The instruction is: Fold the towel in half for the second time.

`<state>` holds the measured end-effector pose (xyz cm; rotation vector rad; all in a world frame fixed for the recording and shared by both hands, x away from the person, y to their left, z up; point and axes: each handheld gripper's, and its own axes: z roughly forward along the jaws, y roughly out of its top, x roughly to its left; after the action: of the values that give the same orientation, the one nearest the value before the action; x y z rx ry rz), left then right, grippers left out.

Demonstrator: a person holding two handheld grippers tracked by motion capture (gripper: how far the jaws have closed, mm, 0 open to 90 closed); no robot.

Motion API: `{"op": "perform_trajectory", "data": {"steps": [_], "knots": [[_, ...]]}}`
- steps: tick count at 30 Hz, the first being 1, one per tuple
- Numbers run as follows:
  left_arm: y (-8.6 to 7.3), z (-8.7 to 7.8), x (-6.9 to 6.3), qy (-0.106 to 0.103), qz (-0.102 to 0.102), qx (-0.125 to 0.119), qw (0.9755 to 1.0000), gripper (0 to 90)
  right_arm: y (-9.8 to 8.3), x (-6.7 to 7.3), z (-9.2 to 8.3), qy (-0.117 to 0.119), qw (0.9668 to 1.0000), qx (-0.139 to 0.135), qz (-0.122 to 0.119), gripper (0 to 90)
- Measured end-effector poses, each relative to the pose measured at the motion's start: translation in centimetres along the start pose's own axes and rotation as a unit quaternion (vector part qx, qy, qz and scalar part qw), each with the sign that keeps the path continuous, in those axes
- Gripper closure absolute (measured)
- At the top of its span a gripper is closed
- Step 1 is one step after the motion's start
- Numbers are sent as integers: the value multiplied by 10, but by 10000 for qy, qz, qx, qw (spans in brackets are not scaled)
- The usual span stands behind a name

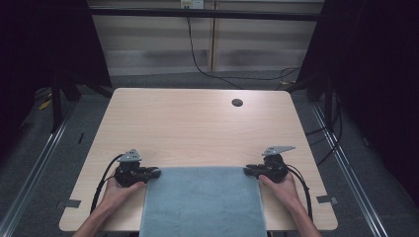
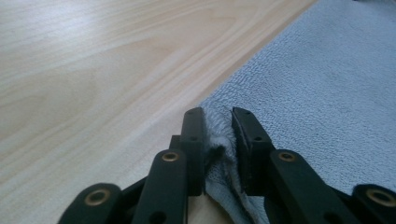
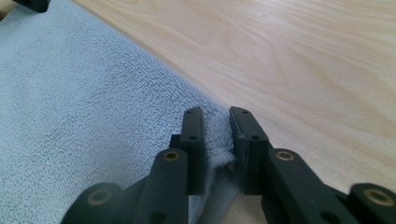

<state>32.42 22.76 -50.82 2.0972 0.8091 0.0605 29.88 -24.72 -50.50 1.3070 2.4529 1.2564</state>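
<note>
A grey-blue towel (image 1: pixel 203 200) lies flat at the near edge of the wooden table (image 1: pixel 197 123) and hangs over the front. My left gripper (image 1: pixel 157 172) is shut on the towel's far left corner; in the left gripper view the cloth (image 2: pixel 217 140) is bunched between the black jaws of this gripper (image 2: pixel 217 122). My right gripper (image 1: pixel 246 170) is shut on the far right corner, where the towel's corner (image 3: pixel 217 137) is pinched between the jaws of that gripper (image 3: pixel 216 120). Both grippers lie low on the table, pointing inward toward each other.
A round cable hole (image 1: pixel 237 102) sits near the table's far right. Black cables (image 1: pixel 106 177) trail from the grippers toward the person. Dark frame posts (image 1: pixel 57 106) and floor rails flank the table. The far half of the tabletop is bare wood.
</note>
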Motion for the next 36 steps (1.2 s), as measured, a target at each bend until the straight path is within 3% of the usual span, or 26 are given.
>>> {"op": "perform_trajectory", "data": {"steps": [9,13,16,22,27,32,36], "knots": [[1,-8,0,-52,-80,-144,9999,840,3,5,-6,25,9999,-105,-53,850],[11,-13,1,-77,-182,-382,9991,848,10,5,-17,112,9990,-439,0,856],[19,-15,2,-69,-196,-509,9985,849,15,5,-23,80,9985,-542,-34,858],[36,-22,8,10,-137,-711,9974,850,33,3,-32,57,9961,-885,-31,858],[48,-26,16,36,-268,-969,9949,851,49,1,-32,36,9950,-999,-59,859],[59,-27,25,-7,-523,-1165,9918,850,67,-7,-34,143,9940,-1082,17,858],[71,-30,28,65,-492,-1211,9914,851,80,-9,-35,112,9934,-1142,-21,859]]}}
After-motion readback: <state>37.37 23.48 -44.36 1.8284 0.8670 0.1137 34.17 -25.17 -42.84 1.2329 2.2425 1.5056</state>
